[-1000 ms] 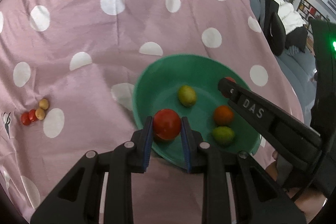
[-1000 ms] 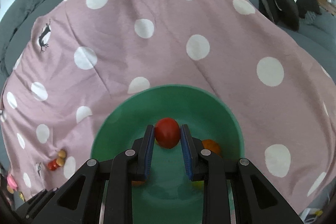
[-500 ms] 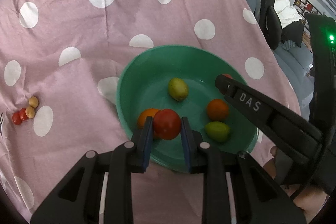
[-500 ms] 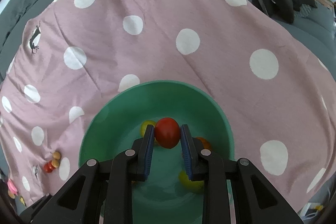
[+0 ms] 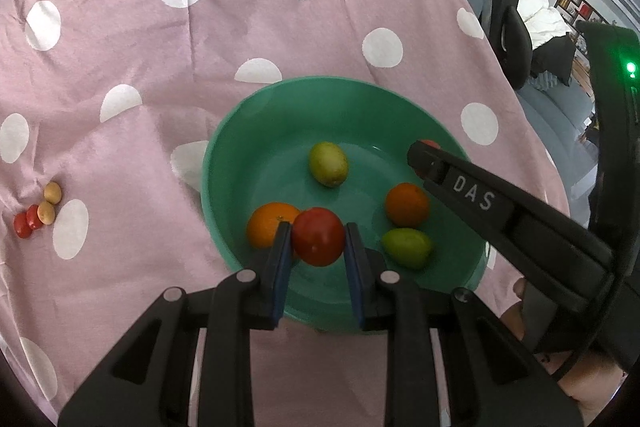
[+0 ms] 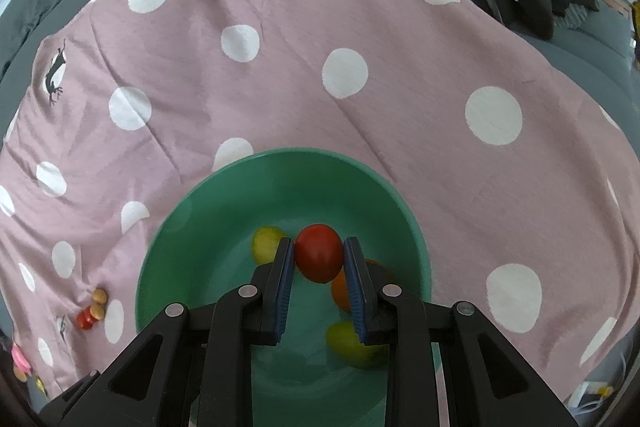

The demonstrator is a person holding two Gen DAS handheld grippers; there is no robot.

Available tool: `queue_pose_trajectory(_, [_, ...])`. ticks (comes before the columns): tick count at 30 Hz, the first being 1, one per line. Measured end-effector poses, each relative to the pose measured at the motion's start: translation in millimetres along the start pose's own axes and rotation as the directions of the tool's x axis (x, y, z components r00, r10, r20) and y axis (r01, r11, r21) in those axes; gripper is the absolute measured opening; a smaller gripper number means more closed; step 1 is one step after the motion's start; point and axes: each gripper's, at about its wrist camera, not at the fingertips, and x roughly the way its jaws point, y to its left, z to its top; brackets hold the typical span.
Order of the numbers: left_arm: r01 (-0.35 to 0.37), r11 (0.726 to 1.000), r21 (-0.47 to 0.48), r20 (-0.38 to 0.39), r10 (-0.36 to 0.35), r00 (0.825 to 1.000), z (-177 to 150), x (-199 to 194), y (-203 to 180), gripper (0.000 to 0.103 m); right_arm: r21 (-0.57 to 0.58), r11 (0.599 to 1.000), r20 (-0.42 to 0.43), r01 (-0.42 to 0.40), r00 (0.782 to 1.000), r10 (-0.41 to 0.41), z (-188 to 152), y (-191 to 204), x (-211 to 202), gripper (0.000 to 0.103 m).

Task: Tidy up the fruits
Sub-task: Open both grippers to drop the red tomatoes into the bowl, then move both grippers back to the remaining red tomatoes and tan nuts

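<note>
Each gripper pinches a red tomato: the left gripper has advanced over the green bowl, the right gripper has stayed above it; release seems next.

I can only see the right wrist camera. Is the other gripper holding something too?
Observer: Yes. The left gripper is shut on a second red fruit above the green bowl.
Operator: How many fruits lie in the bowl? My fingers hide some.
Observer: Four: two oranges and two yellow-green fruits.
Operator: Is there writing on my gripper?
Observer: Yes, "DAS", on one finger of the right gripper that holds your red fruit.
</note>
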Motion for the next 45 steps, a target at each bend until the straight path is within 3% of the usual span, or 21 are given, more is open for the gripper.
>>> queue_pose_trajectory(7, [0.018, 1.000, -0.021, -0.005, -0.018, 1.000, 1, -1, 1, 0.028, 0.009, 1.000, 0.004, 0.018, 1.000, -0.018, 0, -5, -2, 0.027])
queue_pose_trajectory(8, [0.020, 1.000, -0.020, -0.003, -0.020, 1.000, 1, -3, 1, 0.035, 0.011, 1.000, 0.002, 0.016, 1.000, -0.016, 1, -6, -3, 0.030])
queue_pose_trajectory(10, [0.028, 1.000, -0.015, 0.015, -0.027, 1.000, 1, -9, 4, 0.047, 0.012, 1.000, 0.001, 0.016, 1.000, -0.016, 2, -7, -4, 0.045])
queue_pose_trajectory(12, [0.017, 1.000, -0.018, 0.038, -0.017, 0.999, 1, -17, 8, 0.059, 0.008, 1.000, 0.013, 0.023, 1.000, -0.023, 2, -6, -6, 0.049])
queue_pose_trajectory(15, [-0.007, 0.999, -0.045, 0.067, 0.010, 0.998, 4, -31, 26, 0.063, 0.005, 1.000, 0.026, 0.005, 1.000, -0.005, 2, -3, -9, 0.049])
queue_pose_trajectory(18, [-0.071, 0.990, -0.124, 0.092, 0.082, 0.992, 6, -47, 65, 0.063, -0.006, 0.998, 0.032, -0.056, 0.998, 0.057, 3, 6, -14, 0.049])
queue_pose_trajectory(20, [-0.108, 0.971, -0.212, 0.094, 0.130, 0.987, 7, -55, 100, 0.063, -0.041, 0.993, 0.036, -0.107, 0.993, 0.109, 2, 20, -18, 0.049])
queue_pose_trajectory(22, [-0.177, 0.927, -0.330, 0.091, 0.218, 0.972, 4, -66, 148, 0.063, -0.077, 0.982, 0.024, -0.174, 0.984, 0.177, 0, 39, -20, 0.049])
queue_pose_trajectory(25, [-0.298, 0.842, -0.450, 0.039, 0.351, 0.935, -10, -74, 207, 0.061, -0.150, 0.942, -0.038, -0.301, 0.954, 0.298, -8, 78, -17, 0.049])
queue_pose_trajectory(26, [-0.317, 0.796, -0.516, 0.009, 0.375, 0.927, -17, -78, 233, 0.059, -0.184, 0.920, -0.078, -0.347, 0.938, 0.339, -13, 99, -14, 0.049])
queue_pose_trajectory(28, [-0.317, 0.724, -0.612, -0.012, 0.392, 0.920, -26, -86, 269, 0.053, -0.238, 0.875, -0.147, -0.421, 0.906, 0.397, -19, 135, -7, 0.048])
queue_pose_trajectory(30, [-0.309, 0.675, -0.670, 0.004, 0.419, 0.908, -32, -99, 290, 0.051, -0.281, 0.825, -0.223, -0.491, 0.869, 0.441, -27, 172, 5, 0.048])
queue_pose_trajectory(32, [-0.293, 0.665, -0.687, 0.032, 0.430, 0.902, -32, -105, 299, 0.051, -0.308, 0.783, -0.292, -0.541, 0.837, 0.463, -35, 210, 16, 0.048])
queue_pose_trajectory(34, [-0.268, 0.656, -0.706, 0.038, 0.413, 0.910, -33, -103, 309, 0.051, -0.338, 0.733, -0.347, -0.591, 0.802, 0.486, -46, 248, 25, 0.047])
queue_pose_trajectory(36, [-0.253, 0.639, -0.726, 0.029, 0.397, 0.917, -35, -96, 318, 0.041, -0.363, 0.691, -0.414, -0.625, 0.773, 0.481, -60, 279, 38, 0.038])
queue_pose_trajectory(39, [-0.292, 0.623, -0.726, -0.026, 0.399, 0.917, -35, -80, 328, 0.025, -0.410, 0.668, -0.462, -0.621, 0.773, 0.435, -80, 312, 61, 0.034])
queue_pose_trajectory(41, [-0.280, 0.619, -0.734, -0.028, 0.384, 0.923, -32, -74, 332, 0.023, -0.446, 0.666, -0.477, -0.598, 0.788, 0.389, -94, 326, 77, 0.034])
queue_pose_trajectory(45, [-0.232, 0.609, -0.759, -0.003, 0.352, 0.936, -31, -69, 339, 0.023, -0.450, 0.665, -0.507, -0.597, 0.783, 0.360, -105, 337, 99, 0.034])
